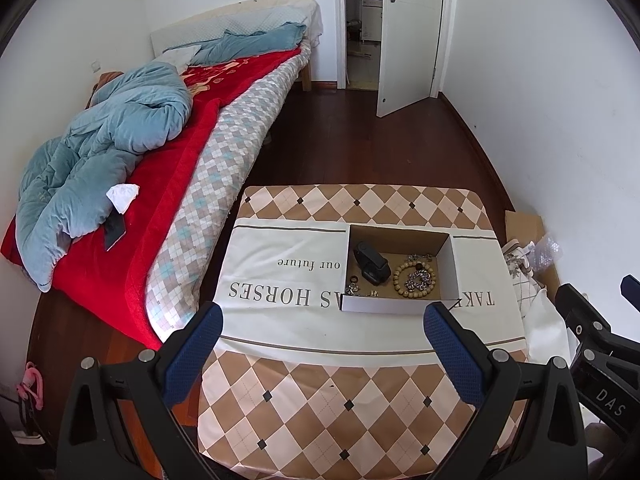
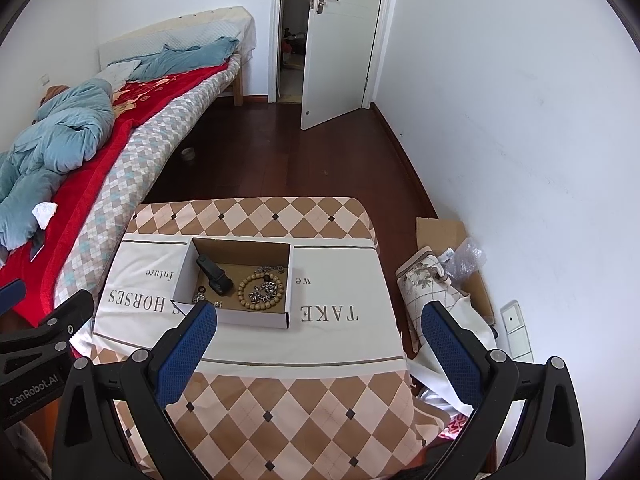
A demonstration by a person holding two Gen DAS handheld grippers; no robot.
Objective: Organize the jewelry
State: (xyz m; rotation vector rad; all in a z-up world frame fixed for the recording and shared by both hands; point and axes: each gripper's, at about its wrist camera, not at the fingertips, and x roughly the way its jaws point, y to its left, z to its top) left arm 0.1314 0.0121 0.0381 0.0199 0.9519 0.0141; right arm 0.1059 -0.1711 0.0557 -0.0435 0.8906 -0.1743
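Note:
An open cardboard box (image 1: 447,276) (image 2: 290,280) sits on a white printed cloth on the table. Inside lie a black watch (image 1: 370,264) (image 2: 214,276), a wooden bead bracelet (image 1: 414,280) (image 2: 262,293), a silver chain (image 1: 420,278) (image 2: 264,290) and small rings (image 1: 354,279) (image 2: 201,290). My left gripper (image 1: 324,320) is open and empty, hovering above the table's near side, just short of the box. My right gripper (image 2: 320,318) is open and empty, in front of the box's near right corner.
The checkered table (image 1: 320,404) stands beside a bed (image 1: 168,184) with a red blanket and blue quilt on the left. Cardboard, a pillow and bubble wrap (image 2: 444,276) lie on the floor at the right by the wall. An open door (image 2: 340,44) is at the back.

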